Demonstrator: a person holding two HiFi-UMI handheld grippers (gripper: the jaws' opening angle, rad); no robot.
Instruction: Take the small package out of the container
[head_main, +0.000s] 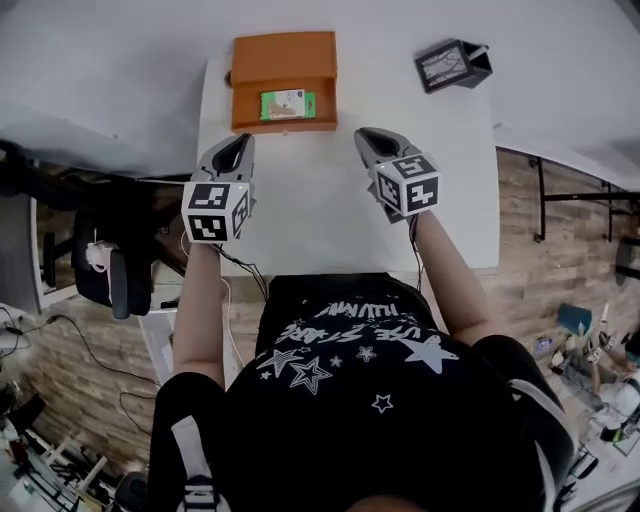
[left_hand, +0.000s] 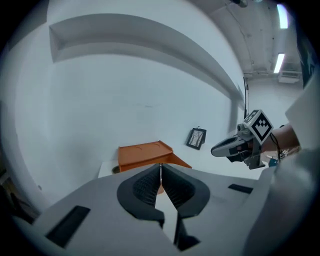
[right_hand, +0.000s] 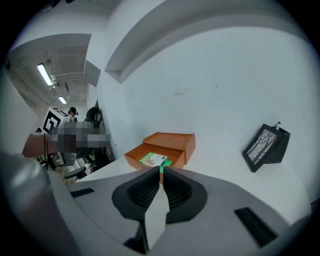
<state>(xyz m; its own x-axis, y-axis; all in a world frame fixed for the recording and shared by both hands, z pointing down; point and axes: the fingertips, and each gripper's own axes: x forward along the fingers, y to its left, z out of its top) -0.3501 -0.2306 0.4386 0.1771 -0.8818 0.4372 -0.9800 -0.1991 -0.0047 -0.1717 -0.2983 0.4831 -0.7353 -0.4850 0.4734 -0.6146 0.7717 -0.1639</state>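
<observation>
In the right gripper view the closed tips of the right tool (right_hand: 161, 169) cover the near edge of the small package (right_hand: 154, 160). Its print is too small for me to read, and in the head view also. In the left gripper view I cannot look into the orange container (left_hand: 145, 152): only its lid and one wall show, the body of the left tool (left_hand: 160, 166) covers its lower part, and the small package is hidden from this side. The near edge of the counter (head_main: 300, 220) is hidden under the person's shirt (head_main: 370, 360). What the black holder (head_main: 452, 65) carries, I cannot tell.
</observation>
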